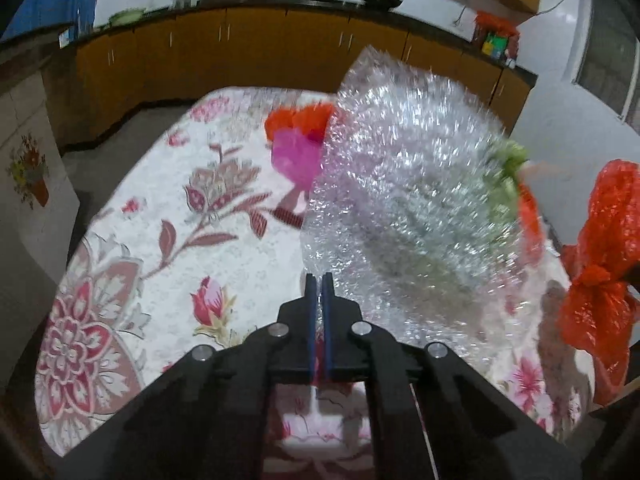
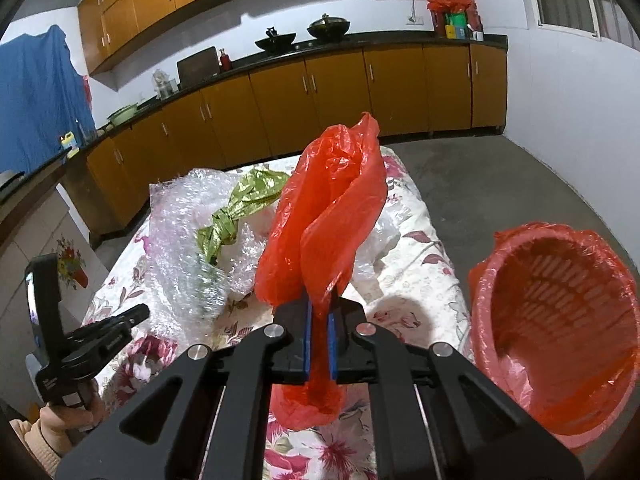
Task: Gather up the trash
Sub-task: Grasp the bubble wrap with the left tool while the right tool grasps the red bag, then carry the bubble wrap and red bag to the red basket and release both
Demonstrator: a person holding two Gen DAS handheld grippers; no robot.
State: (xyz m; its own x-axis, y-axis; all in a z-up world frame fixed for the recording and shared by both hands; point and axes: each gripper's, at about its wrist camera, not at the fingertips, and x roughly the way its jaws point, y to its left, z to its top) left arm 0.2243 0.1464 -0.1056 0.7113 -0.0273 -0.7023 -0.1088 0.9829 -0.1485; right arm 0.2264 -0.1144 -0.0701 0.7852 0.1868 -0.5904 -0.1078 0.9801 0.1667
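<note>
Bubble wrap [image 1: 400,184] pinched at its edge by left tongs [image 1: 319,280]; right tongs [image 2: 320,300] grip red bag [image 2: 324,208].

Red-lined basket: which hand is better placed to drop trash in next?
Right. Its gripper already pinches the red bag beside the basket; the left gripper, on bubble wrap, is farther.

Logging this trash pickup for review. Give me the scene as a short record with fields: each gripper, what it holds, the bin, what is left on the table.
left gripper: shut on the edge of the clear bubble wrap sheet
right gripper: shut on the crumpled red plastic bag, lifted above the table
bin: round red slatted basket with red liner, to the right of the table, looks empty
table: floral patterned tablecloth
still on table: knotted green foil wrapper, pink plastic scrap
</note>
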